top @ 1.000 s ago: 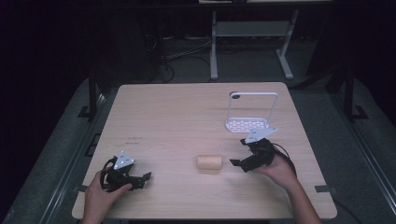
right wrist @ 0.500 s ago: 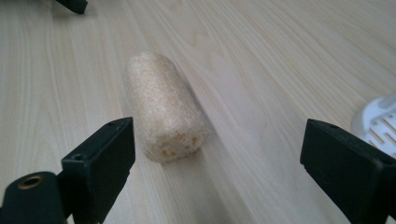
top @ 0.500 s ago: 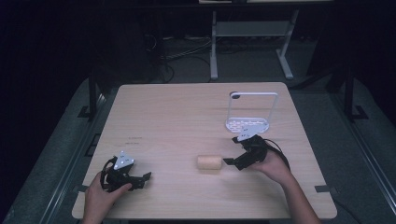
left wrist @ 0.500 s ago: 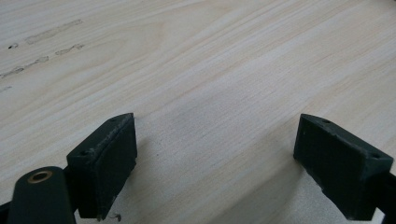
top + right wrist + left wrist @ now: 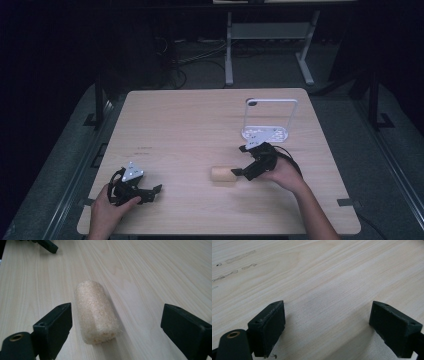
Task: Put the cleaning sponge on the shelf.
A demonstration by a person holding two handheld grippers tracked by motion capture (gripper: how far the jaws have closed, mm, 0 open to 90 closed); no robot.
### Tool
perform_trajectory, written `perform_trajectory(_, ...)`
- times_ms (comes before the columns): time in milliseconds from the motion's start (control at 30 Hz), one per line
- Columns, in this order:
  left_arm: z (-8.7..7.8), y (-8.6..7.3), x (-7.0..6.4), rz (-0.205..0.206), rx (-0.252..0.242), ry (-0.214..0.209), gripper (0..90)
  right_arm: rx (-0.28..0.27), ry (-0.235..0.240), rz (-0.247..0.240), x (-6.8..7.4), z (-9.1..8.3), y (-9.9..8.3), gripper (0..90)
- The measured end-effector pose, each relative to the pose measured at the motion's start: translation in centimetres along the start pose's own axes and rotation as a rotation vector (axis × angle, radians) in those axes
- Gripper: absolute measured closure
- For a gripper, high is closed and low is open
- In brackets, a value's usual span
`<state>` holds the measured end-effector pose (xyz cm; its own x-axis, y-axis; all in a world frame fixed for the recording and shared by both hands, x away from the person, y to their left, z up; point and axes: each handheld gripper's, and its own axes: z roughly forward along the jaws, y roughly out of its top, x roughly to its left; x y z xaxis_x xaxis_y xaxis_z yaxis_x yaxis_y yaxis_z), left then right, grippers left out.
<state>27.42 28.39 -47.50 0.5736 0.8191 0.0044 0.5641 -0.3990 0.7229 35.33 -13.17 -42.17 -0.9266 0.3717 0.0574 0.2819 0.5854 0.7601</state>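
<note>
A pale tan loofah roll lies on its side on the wooden table, near the front middle. My right gripper is open at the roll's right end. In the right gripper view the roll lies between the jaws, close to the left one, its near end level with the fingertips. My left gripper rests open near the front left corner, and in the left gripper view bare wood lies between its jaws.
A white wire rack with a perforated base stands upright just behind my right hand. Metal frame legs stand on the floor beyond the far table edge. The left gripper's fingertip appears far off in the right gripper view.
My right gripper has moved left toward the loofah roll until its open jaws reach the roll's right end. The left gripper has stayed in place.
</note>
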Motion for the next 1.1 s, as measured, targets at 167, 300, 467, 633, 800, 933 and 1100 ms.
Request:
perform_trajectory(167,0.0,0.0,0.0,0.000,0.000,0.000,12.8,-0.008,0.041,-0.003,0.0,1.0,0.4,10.0)
perform_trajectory(300,0.0,0.0,0.0,0.000,0.000,0.000,12.8,0.009,0.075,-0.004,0.1,1.9,0.4,10.2)
perform_trajectory(467,0.0,0.0,0.0,0.000,0.000,0.000,12.8,0.031,0.100,-0.014,0.2,2.8,0.4,13.3)
perform_trajectory(633,0.0,0.0,0.0,0.000,0.000,0.000,12.8,0.045,0.107,-0.033,0.3,3.4,0.4,13.5)
perform_trajectory(800,0.0,0.0,0.0,0.000,0.000,0.000,12.8,0.071,0.111,-0.038,0.6,4.0,0.5,14.0)
perform_trajectory(933,0.0,0.0,0.0,0.000,0.000,0.000,12.8,0.103,0.115,-0.062,0.9,4.7,0.5,14.3)
perform_trajectory(1100,0.0,0.0,0.0,0.000,0.000,0.000,12.8,0.133,0.112,-0.084,1.1,5.2,0.5,14.7)
